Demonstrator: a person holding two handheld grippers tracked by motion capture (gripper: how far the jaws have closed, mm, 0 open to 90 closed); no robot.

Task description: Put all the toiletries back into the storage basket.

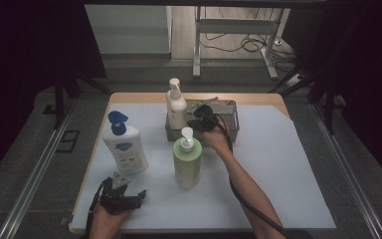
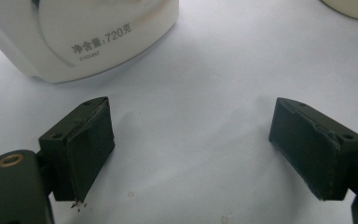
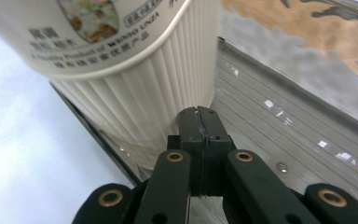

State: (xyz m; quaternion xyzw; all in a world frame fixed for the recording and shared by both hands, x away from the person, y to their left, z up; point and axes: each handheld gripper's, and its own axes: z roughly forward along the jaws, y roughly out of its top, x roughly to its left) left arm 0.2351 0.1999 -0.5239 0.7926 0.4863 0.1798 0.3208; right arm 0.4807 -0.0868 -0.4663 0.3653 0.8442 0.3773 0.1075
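A cream ribbed pump bottle [image 1: 176, 104] [image 3: 135, 70] stands in the left end of a grey metal tray [image 1: 231, 121] [image 3: 279, 126] at the back of the table. My right gripper [image 1: 197, 122] [image 3: 199, 114] reaches into that tray just right of the bottle, jaws shut with nothing between them. A green pump bottle [image 1: 186, 159] stands in the middle of the white mat, in front of the tray. A white bottle with a blue cap [image 1: 124, 144] [image 2: 84, 32] stands at the left. My left gripper [image 1: 124, 191] [image 2: 191, 140] rests low near it, open and empty.
A white mat [image 1: 273, 164] covers most of the wooden table. The right gripper's black cable [image 1: 243, 199] trails along the forearm toward the front edge. A table frame and floor cables [image 1: 243, 45] lie beyond the far edge.
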